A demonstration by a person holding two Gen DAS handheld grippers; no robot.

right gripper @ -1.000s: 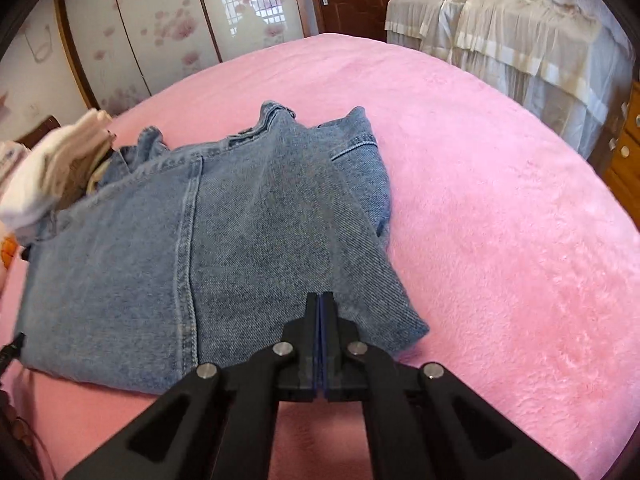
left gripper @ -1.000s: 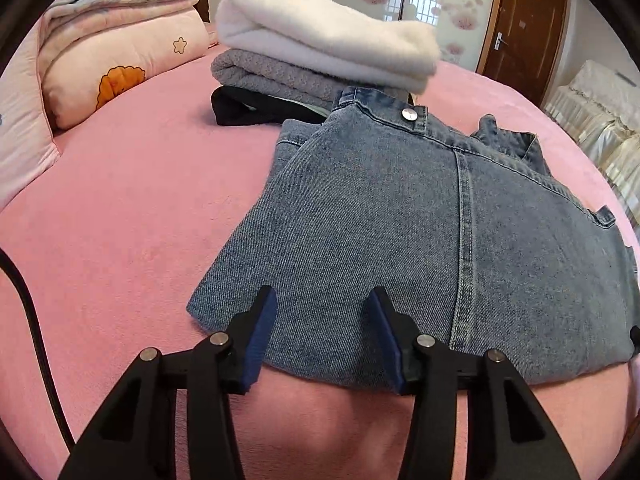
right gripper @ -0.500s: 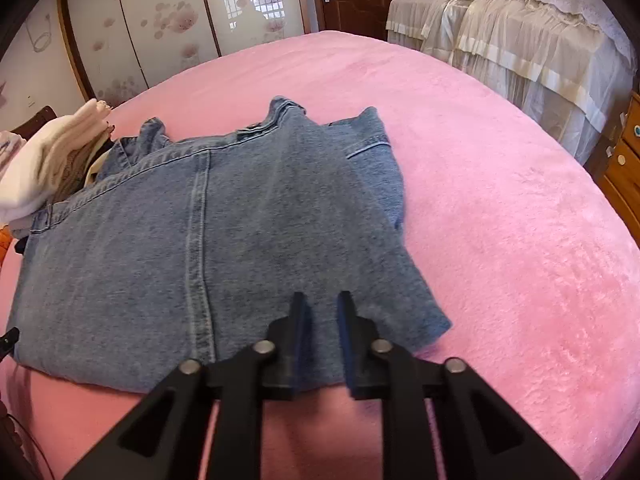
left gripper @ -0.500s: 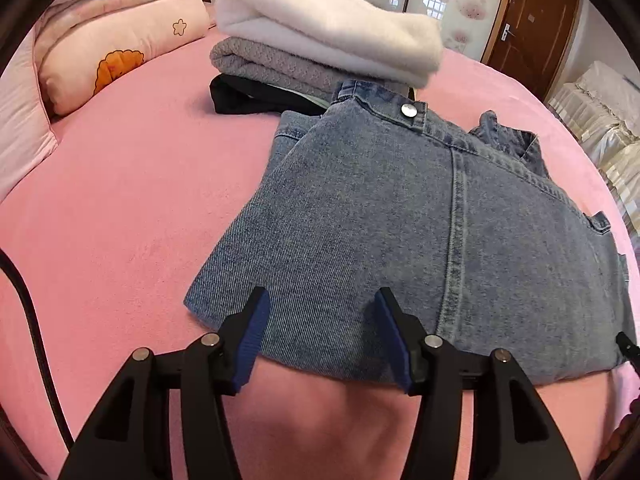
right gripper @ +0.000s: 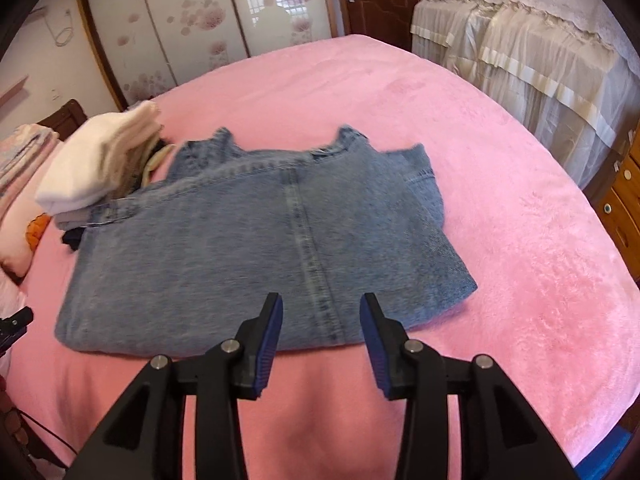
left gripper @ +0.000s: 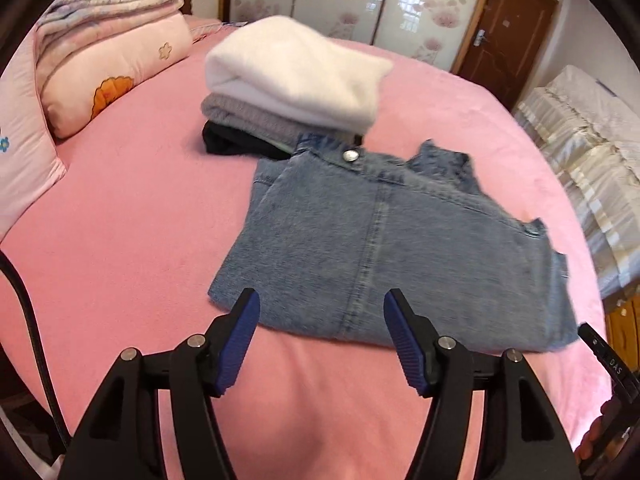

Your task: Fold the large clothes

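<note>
Folded denim garment (left gripper: 384, 248) lies flat mid pink bed (left gripper: 132, 216), w/ its far left corner just beside a stack of folded clothes (left gripper: 296, 80). Left gripper (left gripper: 320, 312) and right gripper (right gripper: 320, 314) hover at its near edge, fingers spread, holding nothing. Pillows (left gripper: 108, 72) far left.
</note>
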